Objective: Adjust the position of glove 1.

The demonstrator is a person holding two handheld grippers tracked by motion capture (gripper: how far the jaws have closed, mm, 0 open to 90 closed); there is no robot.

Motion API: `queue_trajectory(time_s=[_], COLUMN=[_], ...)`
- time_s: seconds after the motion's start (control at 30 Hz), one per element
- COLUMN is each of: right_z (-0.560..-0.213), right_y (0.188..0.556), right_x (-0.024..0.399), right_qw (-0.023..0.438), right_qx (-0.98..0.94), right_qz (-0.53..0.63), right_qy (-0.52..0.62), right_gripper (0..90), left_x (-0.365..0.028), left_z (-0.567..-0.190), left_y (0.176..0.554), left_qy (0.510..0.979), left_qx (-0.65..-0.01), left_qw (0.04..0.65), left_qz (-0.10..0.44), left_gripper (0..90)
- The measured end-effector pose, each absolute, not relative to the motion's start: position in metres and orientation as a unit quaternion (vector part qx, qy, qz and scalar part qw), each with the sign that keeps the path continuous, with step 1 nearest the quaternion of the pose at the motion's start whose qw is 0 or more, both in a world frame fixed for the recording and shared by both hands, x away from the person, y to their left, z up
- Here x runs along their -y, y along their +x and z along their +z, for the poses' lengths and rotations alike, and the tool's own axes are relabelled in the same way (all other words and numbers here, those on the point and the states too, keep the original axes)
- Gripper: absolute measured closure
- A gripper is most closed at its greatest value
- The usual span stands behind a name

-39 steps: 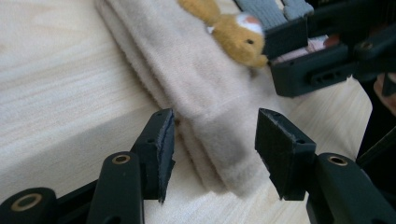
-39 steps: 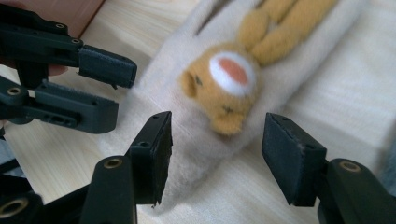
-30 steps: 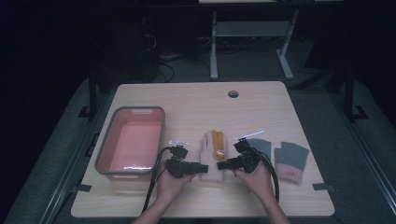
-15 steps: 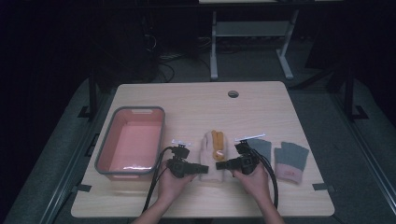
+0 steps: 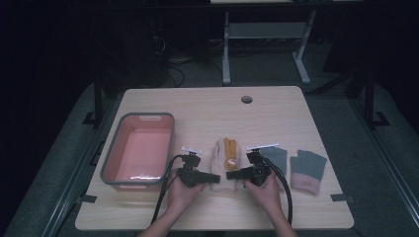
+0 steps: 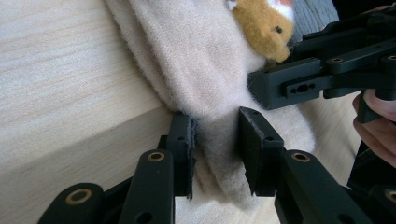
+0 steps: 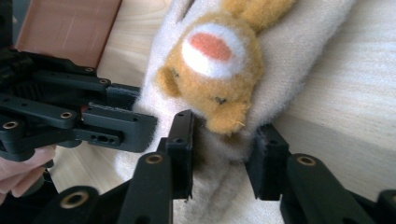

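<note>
Both tools had just been closing, the left tool (image 6: pixel 215 140) and right tool (image 7: pixel 224 140) each pinching the near edge of the cream fleece mitten with its orange plush bear (image 5: pixel 226 160), which lay right of the pink plastic tub (image 5: pixel 140 149), ready for lifting.

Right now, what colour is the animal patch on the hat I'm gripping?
Orange-brown, with a white and pink spot; the animal patch shows best in the right gripper view.

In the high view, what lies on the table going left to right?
Pink bin → left gripper → cream mitten with the orange bear → right gripper → grey glove → grey glove with pink cuff.
</note>
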State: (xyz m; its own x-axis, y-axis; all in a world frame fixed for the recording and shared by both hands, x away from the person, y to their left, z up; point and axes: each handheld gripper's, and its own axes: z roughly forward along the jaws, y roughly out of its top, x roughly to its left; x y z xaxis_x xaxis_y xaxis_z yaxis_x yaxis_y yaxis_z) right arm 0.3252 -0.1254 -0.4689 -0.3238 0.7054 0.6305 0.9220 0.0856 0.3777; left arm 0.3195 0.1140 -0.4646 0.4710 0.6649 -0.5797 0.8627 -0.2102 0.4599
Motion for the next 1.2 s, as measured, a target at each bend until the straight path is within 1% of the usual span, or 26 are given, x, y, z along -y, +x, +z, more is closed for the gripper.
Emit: queue_trajectory(time_s=[0.23,0.53,1.2], right_z=[-0.4695,-0.4681,-0.4635], right_y=[0.3263,0.3274,0.3257], right_x=[0.1262,0.128,0.1323], right_qw=[0.153,0.165,0.18], right_qx=[0.715,0.707,0.695], right_qz=[-0.379,-0.385,-0.406], right_qy=[-0.567,-0.57,-0.566], right_gripper=[71.4,76.5,79.5], left_x=[-0.1147,-0.1145,-0.1189], left_z=[-0.4667,-0.4655,-0.4604], left_y=[0.3215,0.3209,0.3199], left_qy=[0.756,0.754,0.749], left_qx=[-0.506,-0.502,-0.497], left_qw=[0.391,0.399,0.413], left_qz=[-0.142,-0.141,-0.143], left_gripper=[68.1,72.2,73.8])
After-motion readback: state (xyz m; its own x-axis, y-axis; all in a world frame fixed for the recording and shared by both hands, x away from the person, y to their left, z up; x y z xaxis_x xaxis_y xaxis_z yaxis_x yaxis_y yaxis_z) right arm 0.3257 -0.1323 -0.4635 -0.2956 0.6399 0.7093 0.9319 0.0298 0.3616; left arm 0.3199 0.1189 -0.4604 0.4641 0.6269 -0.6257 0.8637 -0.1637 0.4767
